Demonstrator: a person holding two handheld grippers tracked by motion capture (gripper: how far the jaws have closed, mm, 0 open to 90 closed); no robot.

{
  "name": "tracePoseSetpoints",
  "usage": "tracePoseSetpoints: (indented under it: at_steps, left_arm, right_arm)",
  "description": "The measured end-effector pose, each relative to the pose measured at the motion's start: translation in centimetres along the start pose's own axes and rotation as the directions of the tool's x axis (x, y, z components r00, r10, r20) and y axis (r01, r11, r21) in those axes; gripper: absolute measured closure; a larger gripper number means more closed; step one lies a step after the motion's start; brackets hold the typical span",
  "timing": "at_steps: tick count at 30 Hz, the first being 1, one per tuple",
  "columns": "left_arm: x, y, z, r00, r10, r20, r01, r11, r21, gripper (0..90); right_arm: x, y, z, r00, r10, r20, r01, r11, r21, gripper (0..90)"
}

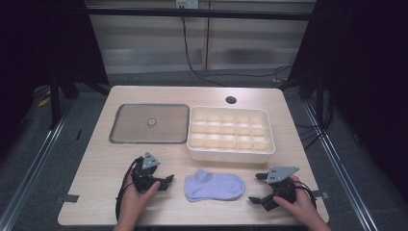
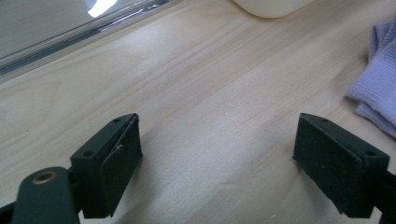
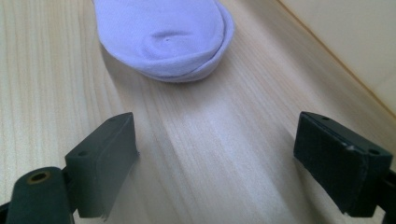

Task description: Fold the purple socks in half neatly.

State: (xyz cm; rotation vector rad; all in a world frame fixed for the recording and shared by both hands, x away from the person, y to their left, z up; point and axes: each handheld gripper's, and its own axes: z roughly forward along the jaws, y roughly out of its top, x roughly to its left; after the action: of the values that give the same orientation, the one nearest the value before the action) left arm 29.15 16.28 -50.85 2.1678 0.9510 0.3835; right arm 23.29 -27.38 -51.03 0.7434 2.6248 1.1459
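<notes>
1. A pale lilac sock lies flat on the light wooden table, just in front of the white divided organiser box, near the table's front edge.
2. The left gripper, held in the person's left hand, rests on the table to the left of the sock, close to it but not touching; its jaws are spread wide with nothing between them.
3. In the left gripper view the two black jaws stand far apart over bare wood, the sock's ribbed edge lies off to the right beyond them, and a rounded corner of the organiser box shows at the top.
4. The right gripper, held in the person's right hand, sits to the right of the sock, also apart from it, its jaws released and empty.
5. In the right gripper view the sock's rounded toe end lies ahead of the open jaws, well clear of both pads, with the organiser box wall running along the upper right.
6. Behind the sock and to the left of the organiser box, touching its side, lies a flat grey-brown lid with a small round knob at its centre.
7. A round cable hole shows in the table behind the organiser box.
</notes>
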Motion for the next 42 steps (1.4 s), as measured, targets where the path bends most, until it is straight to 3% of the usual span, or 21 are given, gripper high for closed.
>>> tracePoseSetpoints:
  at_steps: [27,30,32,34,37,41,42]
  left_arm:
    - [-0.3,0.1,0.0,1.0,-0.001,-0.009,0.001,0.9999,0.012,12.3]
    - [-0.3,0.1,-0.2,0.9998,-0.02,-0.006,0.02,0.9996,0.019,16.4]
    - [-0.3,0.5,-0.6,0.9969,-0.077,0.016,0.076,0.9963,0.04,18.1]
    - [-0.3,0.6,-0.7,0.9962,-0.085,0.019,0.083,0.9951,0.052,23.2]
    - [-0.5,0.8,-1.1,0.9914,-0.125,0.039,0.121,0.9891,0.084,27.1]
    - [-1.2,1.4,-1.7,0.9864,-0.142,0.082,0.133,0.9853,0.107,30.6]
    - [-1.5,1.5,-1.8,0.9827,-0.157,0.099,0.146,0.9834,0.107,31.5]
  right_arm:
    - [0.0,0.0,0.0,1.0,0.001,-0.002,-0.001,1.0,0.0,12.6]
    - [0.0,0.0,0.0,1.0,0.001,-0.004,-0.001,1.0,0.0,12.5]
    - [0.0,0.0,0.0,1.0,0.001,-0.005,-0.001,1.0,0.0,12.7]
    - [-0.1,0.0,0.0,1.0,0.001,-0.004,-0.001,1.0,-0.001,13.6]
    - [-0.2,0.0,0.0,1.0,0.009,0.001,-0.009,1.0,-0.005,14.2]
    - [-0.2,0.0,0.0,1.0,0.007,0.003,-0.007,1.0,-0.007,16.1]
    - [-0.2,0.0,0.0,1.0,0.008,-0.003,-0.008,1.0,-0.01,18.9]
